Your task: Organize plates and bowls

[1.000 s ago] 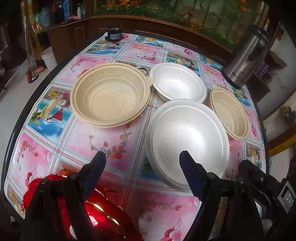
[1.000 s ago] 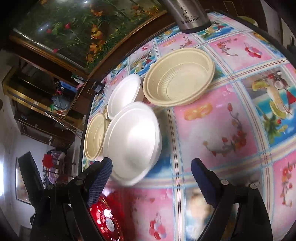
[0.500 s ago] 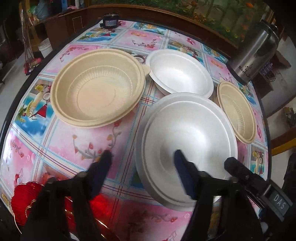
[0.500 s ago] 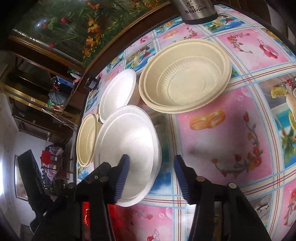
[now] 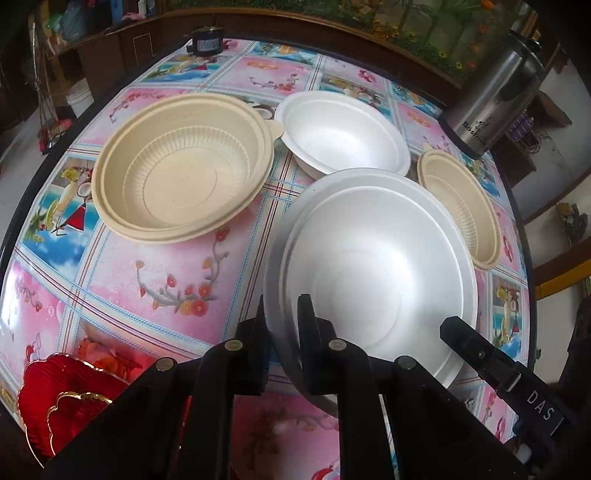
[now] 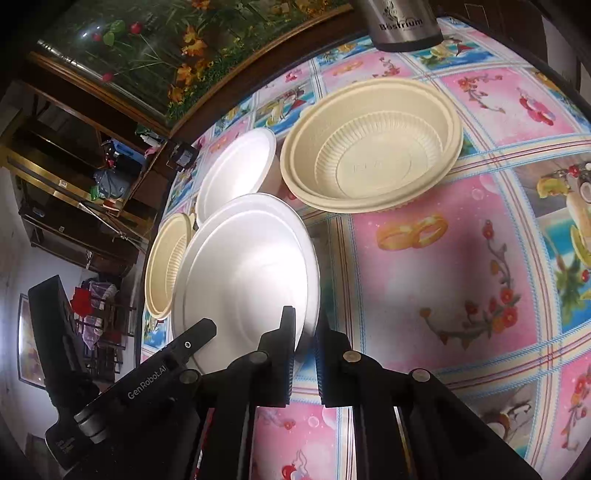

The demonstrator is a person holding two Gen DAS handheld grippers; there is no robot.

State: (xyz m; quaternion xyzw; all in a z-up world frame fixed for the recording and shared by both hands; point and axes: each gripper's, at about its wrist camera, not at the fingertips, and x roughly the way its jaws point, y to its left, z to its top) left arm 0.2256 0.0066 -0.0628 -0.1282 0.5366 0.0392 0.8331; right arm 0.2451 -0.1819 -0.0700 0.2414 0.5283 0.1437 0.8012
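A large white foam bowl (image 5: 369, 266) (image 6: 247, 266) sits nearest on the flowered tablecloth. My left gripper (image 5: 283, 314) is shut on its near left rim, one finger inside and one outside. My right gripper (image 6: 306, 325) pinches another part of the same rim. Behind it are a large beige ribbed bowl (image 5: 181, 173) (image 6: 373, 147), a smaller white bowl (image 5: 343, 136) (image 6: 236, 170) and a small beige bowl (image 5: 461, 206) (image 6: 166, 266). Each view shows part of the other gripper's black body.
A red plate with gold trim (image 5: 66, 398) lies at the table's near left edge under my left gripper. A steel flask (image 5: 495, 96) (image 6: 402, 22) stands at the far side, and a small black device (image 5: 207, 42) at the far end. The round table (image 5: 22, 206) has a dark rim.
Both grippers were wide open a second ago, and each has since closed onto the rim of the large white bowl. Both cameras have come slightly closer to that bowl.
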